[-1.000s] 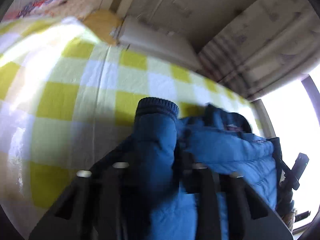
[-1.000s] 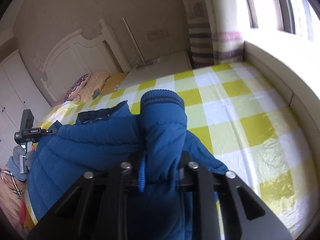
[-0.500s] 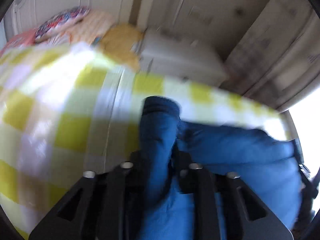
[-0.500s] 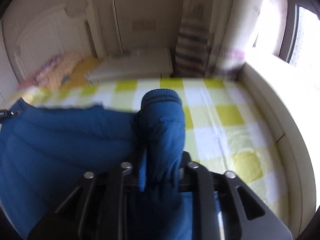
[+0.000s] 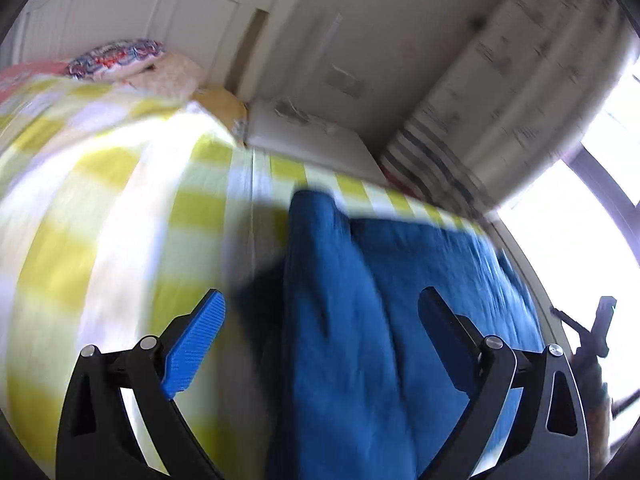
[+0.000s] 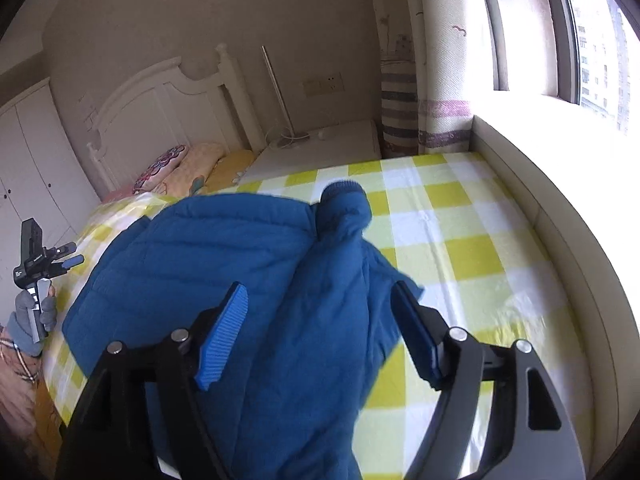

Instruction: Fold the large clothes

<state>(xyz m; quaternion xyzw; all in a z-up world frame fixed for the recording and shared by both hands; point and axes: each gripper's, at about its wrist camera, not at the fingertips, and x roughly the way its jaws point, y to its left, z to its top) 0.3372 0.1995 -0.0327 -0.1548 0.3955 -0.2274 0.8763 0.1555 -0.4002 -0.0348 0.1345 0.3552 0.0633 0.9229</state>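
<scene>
I had a bed (image 6: 472, 240) under both claws, covered in a yellow-and-white checked sheet. In the right view, going left to right: white wardrobe doors (image 6: 28, 168) at the far left, a white headboard (image 6: 160, 96), pillows (image 6: 180, 168) at its foot, a white bedside cabinet (image 6: 320, 152) with a thin lamp pole on it, a striped curtain (image 6: 436, 80), then a bright window (image 6: 592, 40) over a pale ledge along the bed's right side.

The blue jacket (image 6: 240, 264) lay on the sheet near me, a sleeve folded over it with the cuff (image 6: 342, 192) pointing to the far side.

My left claw (image 5: 320, 308) was opening, the sleeve between its jaws, the blue pad (image 5: 196, 344) clear of the cloth. My right claw (image 6: 320, 320) was opening too, the jacket between its pads, which did not press it.

Only the right view showed my gloved left hand (image 6: 30, 320) on the other tool at the left edge, and the whole spread of the jacket. The left view was blurred; it showed the headboard post, pillows (image 5: 120, 56) and curtain (image 5: 500, 100) closer, and the other tool (image 5: 596, 332) dimly at its right edge.
</scene>
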